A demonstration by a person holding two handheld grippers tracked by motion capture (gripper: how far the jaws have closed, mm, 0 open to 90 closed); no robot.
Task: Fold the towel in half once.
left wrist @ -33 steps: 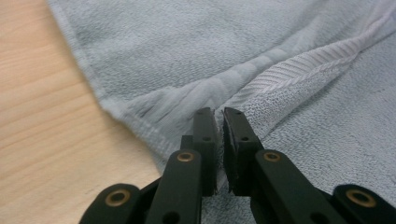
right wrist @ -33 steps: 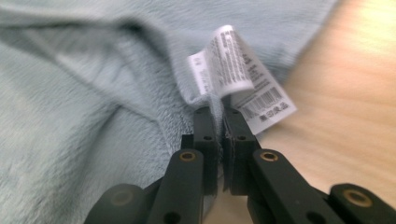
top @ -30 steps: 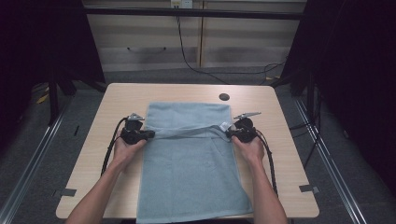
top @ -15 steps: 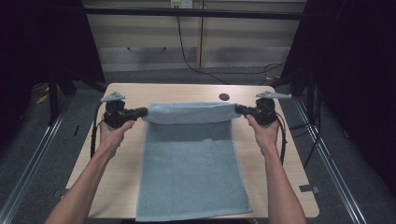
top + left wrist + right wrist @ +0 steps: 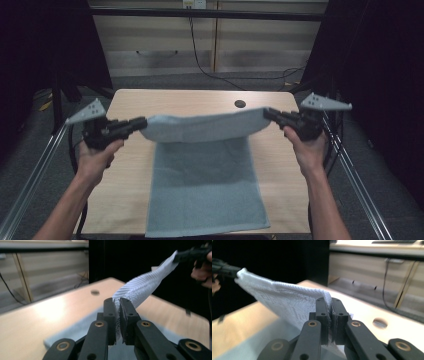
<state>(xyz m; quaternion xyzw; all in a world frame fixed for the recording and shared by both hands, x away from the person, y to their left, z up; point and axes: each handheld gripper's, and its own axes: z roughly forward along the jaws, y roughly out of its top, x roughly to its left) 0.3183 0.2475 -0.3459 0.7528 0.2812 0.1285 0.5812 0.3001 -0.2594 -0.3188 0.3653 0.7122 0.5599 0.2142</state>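
one towel (image 5: 202, 175) (light blue), two grippers: left gripper (image 5: 136, 122), right gripper (image 5: 269, 114), one table (image 5: 130, 105).

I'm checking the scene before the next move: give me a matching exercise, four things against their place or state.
Things:
1. towel
2. left gripper
3. right gripper
4. round hole

States:
A. shut on the towel's corner at the right of the high view
B. far side of the table, uncovered
C. far edge lifted, near part lying flat
D. shut on the towel's corner at the left of the high view

Pairs: 1-C, 2-D, 3-A, 4-B
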